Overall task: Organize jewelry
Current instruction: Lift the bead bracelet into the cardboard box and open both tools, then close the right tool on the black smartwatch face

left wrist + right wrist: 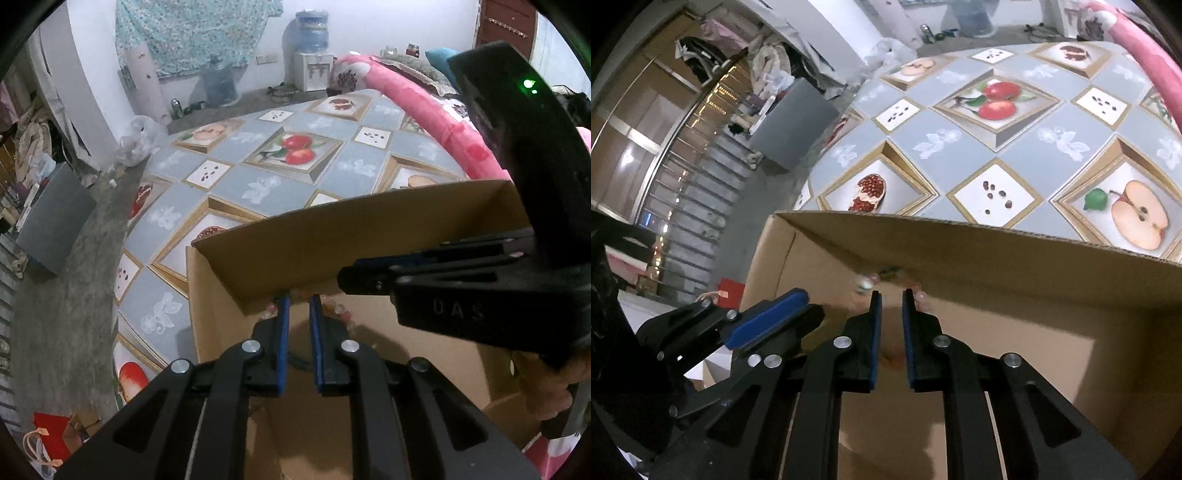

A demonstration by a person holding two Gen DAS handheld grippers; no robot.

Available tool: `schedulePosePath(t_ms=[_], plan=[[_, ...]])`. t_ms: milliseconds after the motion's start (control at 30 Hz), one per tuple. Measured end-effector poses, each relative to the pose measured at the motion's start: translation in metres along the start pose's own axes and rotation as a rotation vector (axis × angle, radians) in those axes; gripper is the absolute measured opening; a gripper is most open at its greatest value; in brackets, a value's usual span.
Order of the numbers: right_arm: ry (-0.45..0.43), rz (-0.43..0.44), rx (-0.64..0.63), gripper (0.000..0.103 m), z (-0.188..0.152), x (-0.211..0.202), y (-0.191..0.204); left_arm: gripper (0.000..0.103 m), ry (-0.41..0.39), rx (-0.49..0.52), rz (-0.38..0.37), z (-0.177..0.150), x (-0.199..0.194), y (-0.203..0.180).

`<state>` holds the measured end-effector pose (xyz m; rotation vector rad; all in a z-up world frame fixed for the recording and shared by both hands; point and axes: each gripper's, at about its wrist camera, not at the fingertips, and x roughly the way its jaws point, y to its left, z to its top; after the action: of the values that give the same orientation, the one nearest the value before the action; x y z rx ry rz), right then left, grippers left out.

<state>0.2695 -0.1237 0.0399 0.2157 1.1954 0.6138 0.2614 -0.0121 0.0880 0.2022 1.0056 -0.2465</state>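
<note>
Beads (pixel 341 314) of a bracelet lay in the far corner of the cardboard box (pixel 332 236), w/ the box on the fruit-pattern tabletop (pixel 258 184). Left claw (pixel 300 301) hung just over them, jaws slightly apart, nothing pinched. Right claw (pixel 891 295) was beside it, also slightly apart and empty.

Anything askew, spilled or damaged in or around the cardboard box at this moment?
Nothing stands out. The cardboard box sits upright on the fruit-print tablecloth, walls intact. A pink beaded bracelet lies loose at its far wall, beyond the left gripper and right gripper.
</note>
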Motion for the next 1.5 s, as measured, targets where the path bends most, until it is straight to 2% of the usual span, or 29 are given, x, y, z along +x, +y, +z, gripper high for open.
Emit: schedulePosePath(t_ms=[233,333,400,567,733,900,1000,1133,1300,1367,1500], plan=[[-0.066,-0.013,-0.024,0.013,-0.006,-0.028,0.003,0.014,-0.07,-0.017,-0.002,-0.002,-0.022,0.002],[-0.129,0.002,-0.041,0.014,-0.017,-0.057,0.008,0.017,-0.145,-0.032,-0.015,-0.011,-0.053,0.004],[-0.179,0.009,-0.065,0.019,-0.028,-0.078,0.014,0.02,-0.188,-0.03,-0.014,-0.02,-0.072,0.004],[-0.326,0.039,-0.156,0.028,-0.086,-0.148,0.028,0.031,-0.309,-0.045,-0.027,-0.076,-0.131,0.005],[-0.392,0.046,-0.204,0.032,-0.151,-0.185,0.029,0.038,-0.374,-0.071,-0.046,-0.137,-0.159,0.002],[-0.365,0.083,-0.152,0.033,-0.199,-0.177,0.012,0.041,-0.362,-0.115,-0.104,-0.185,-0.154,-0.009],[-0.326,0.065,-0.087,0.032,-0.22,-0.152,-0.002,0.041,-0.321,-0.132,-0.149,-0.209,-0.132,-0.025],[-0.226,0.078,0.012,0.03,-0.241,-0.107,-0.02,0.041,-0.266,-0.157,-0.199,-0.23,-0.104,-0.043],[-0.161,0.083,0.026,0.029,-0.241,-0.072,-0.018,0.041,-0.203,-0.166,-0.259,-0.237,-0.072,-0.062],[-0.153,0.056,-0.013,0.029,-0.236,-0.064,-0.01,0.04,-0.188,-0.15,-0.257,-0.238,-0.063,-0.069],[-0.15,-0.003,-0.1,0.029,-0.23,-0.054,0.008,0.033,-0.164,-0.135,-0.264,-0.238,-0.053,-0.076]])
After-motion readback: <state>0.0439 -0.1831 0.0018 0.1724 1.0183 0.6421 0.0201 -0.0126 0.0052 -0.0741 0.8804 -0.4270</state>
